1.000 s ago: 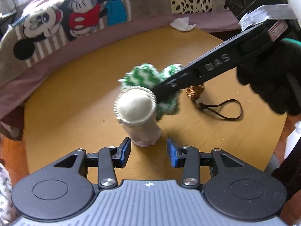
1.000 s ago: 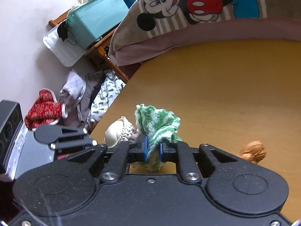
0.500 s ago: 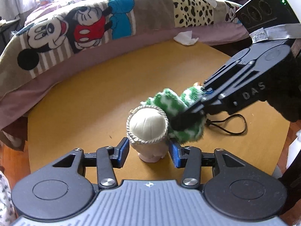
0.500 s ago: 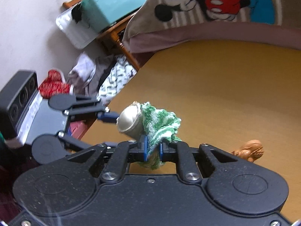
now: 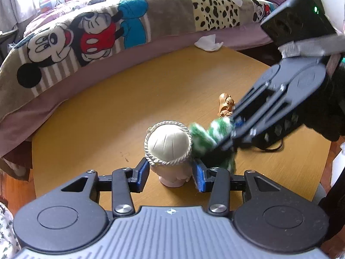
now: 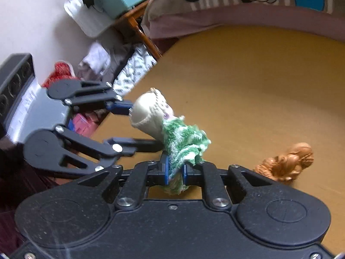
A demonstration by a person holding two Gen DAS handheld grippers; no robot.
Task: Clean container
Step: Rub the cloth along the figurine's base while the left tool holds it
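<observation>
A small white container (image 5: 168,144), shaped like a doll's head with a braided rim, sits between the blue pads of my left gripper (image 5: 171,174), which is shut on its lower part. My right gripper (image 5: 232,133) reaches in from the right, shut on a green-and-white cloth (image 5: 204,138) that presses against the container's right side. In the right wrist view the cloth (image 6: 183,142) bunches out of the right gripper (image 6: 173,170) onto the tilted container (image 6: 148,116), with the left gripper (image 6: 142,127) clamped across it. The container's face side is hidden by the cloth.
The round yellow table (image 5: 107,108) carries a brown figurine (image 5: 225,105) and a black cord (image 5: 269,146) behind the cloth. A bed with a cartoon blanket (image 5: 86,38) borders the far edge, with a white tissue (image 5: 208,42) there. Clothes (image 6: 97,60) lie on the floor.
The container, which stood ahead of the left jaws, now sits between their pads. The right gripper with the cloth has swung from across the container's back to its right side.
</observation>
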